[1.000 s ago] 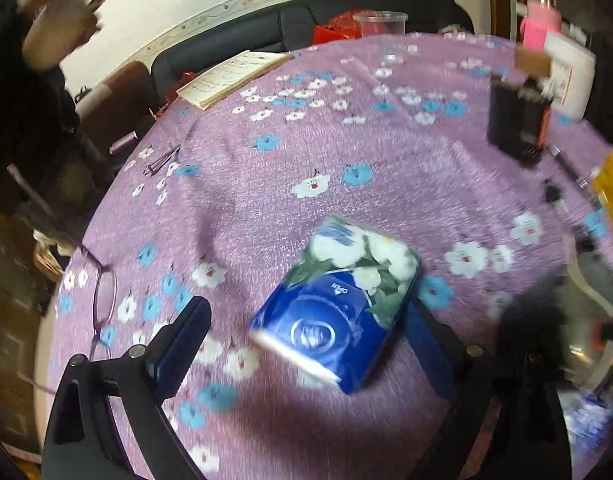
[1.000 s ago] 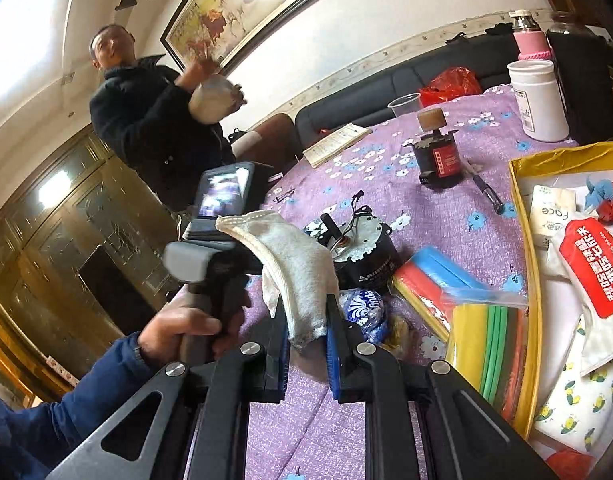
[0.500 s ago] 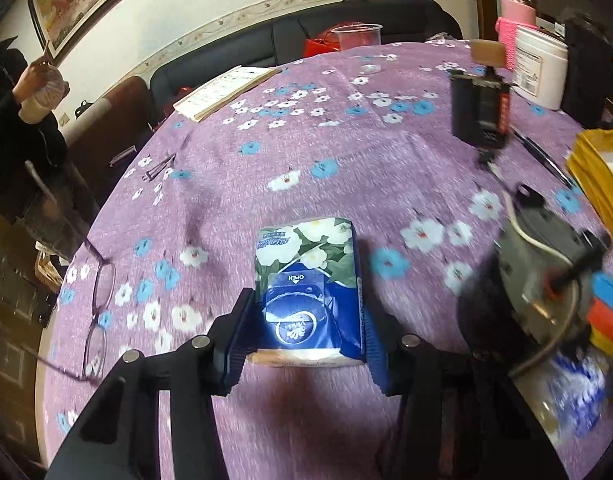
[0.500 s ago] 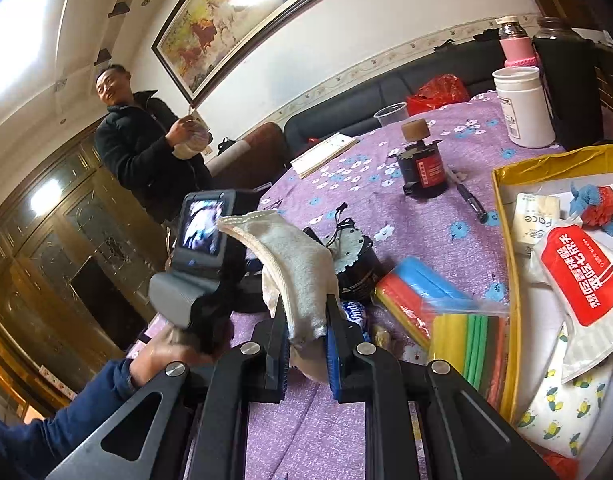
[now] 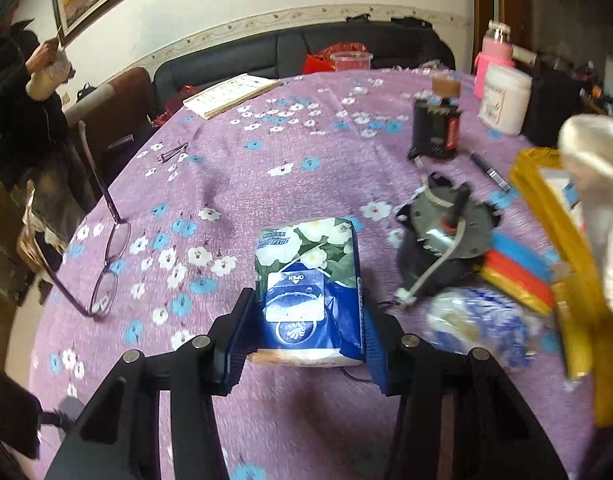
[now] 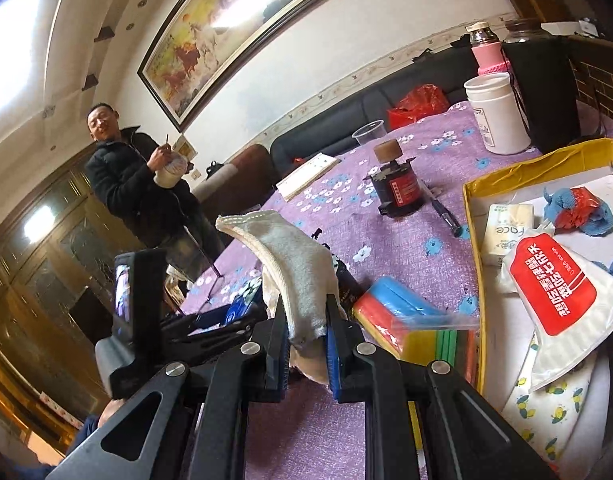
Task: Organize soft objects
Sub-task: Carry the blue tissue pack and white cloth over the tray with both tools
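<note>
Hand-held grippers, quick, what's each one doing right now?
Left hand-held gripper: closed on the blue tissue pack.
Right hand-held gripper: shut on the white cloth.

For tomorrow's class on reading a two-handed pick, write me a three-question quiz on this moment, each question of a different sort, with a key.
1. True or false: the left claw grips the tissue pack by its sides.
2. What does the right claw hold? A) sponges B) white cloth C) pen
3. Fill in: the yellow-rimmed box already holds a pouch with a ____ label.

Key: 1 true; 2 B; 3 red: the pouch lies inside the box.
</note>
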The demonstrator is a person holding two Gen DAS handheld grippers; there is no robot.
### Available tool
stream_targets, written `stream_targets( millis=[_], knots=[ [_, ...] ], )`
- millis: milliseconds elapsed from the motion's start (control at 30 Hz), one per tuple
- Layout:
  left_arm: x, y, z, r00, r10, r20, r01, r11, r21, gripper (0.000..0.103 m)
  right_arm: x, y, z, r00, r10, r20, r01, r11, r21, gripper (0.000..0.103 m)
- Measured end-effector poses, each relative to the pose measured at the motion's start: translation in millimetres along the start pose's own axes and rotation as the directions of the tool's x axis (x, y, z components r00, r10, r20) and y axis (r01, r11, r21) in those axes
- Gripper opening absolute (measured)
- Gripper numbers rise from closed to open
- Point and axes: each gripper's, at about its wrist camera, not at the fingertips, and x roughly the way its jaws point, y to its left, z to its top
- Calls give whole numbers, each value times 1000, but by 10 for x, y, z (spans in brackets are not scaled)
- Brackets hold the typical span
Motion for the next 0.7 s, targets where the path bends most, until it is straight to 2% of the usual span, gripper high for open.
stream_targets(
  millis=[267, 367, 500, 700],
  knots=[
    [-315, -131, 57, 996, -83, 43, 84, 996, -26, 48, -174, -27, 114, 998, 6, 65, -8, 1000, 24, 17],
    [-448, -316, 86, 990, -127, 62, 128, 992, -12, 48, -313, -68, 189, 992, -55, 117, 51, 998, 36, 16],
    [-603, -699, 168, 980, -187, 73, 183, 982, 56, 48, -512, -145, 305, 974, -147, 174, 136, 988, 70, 16],
    [-779, -1212, 299, 960, -268, 83, 257, 958, 126, 48, -936, -205, 541, 948, -228, 223, 203, 970, 130, 16]
  ],
)
